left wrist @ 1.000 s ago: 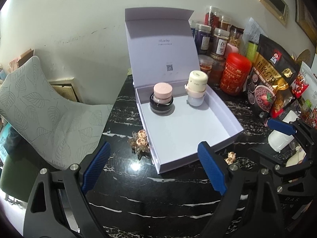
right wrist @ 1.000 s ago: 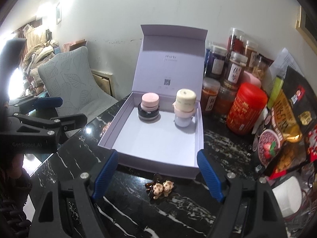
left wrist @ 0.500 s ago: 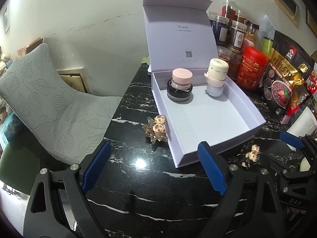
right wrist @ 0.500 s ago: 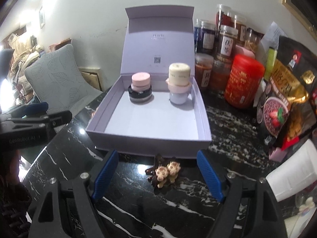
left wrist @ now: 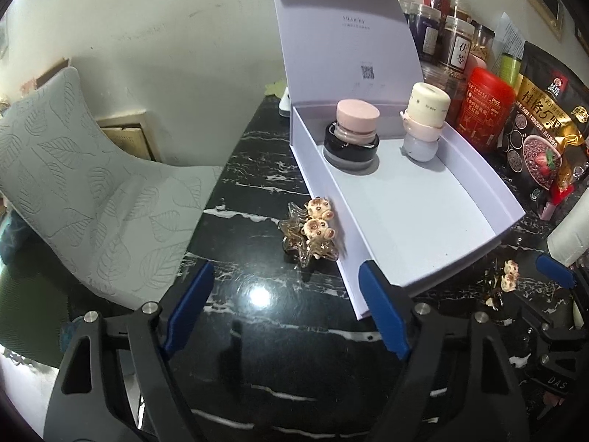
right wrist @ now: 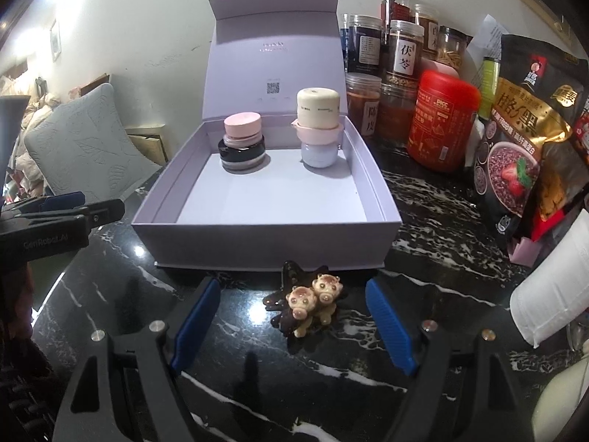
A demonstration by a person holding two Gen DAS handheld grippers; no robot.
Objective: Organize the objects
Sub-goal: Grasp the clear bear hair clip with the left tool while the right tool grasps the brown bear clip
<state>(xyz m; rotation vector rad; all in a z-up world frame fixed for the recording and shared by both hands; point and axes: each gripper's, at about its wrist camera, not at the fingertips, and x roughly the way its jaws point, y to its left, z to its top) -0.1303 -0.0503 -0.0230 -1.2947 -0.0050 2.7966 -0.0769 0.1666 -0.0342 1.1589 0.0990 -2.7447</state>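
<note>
Lavender box [right wrist: 265,239] stood open on marble table [right wrist: 434,199]; two jar stacks [right wrist: 241,143] already inside at rear; floor otherwise bare. Two pig clips remained outside: one [left wrist: 313,235] beside box left wall, one [right wrist: 309,302] near box front wall. Left gripper [left wrist: 283,309] and right gripper [right wrist: 291,328] both spread, empty; judged roughly half done.

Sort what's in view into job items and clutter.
Job: box, two jar stacks, two piggy hair clips.
Clutter: spice jars, red tin, cereal bag, chair.
</note>
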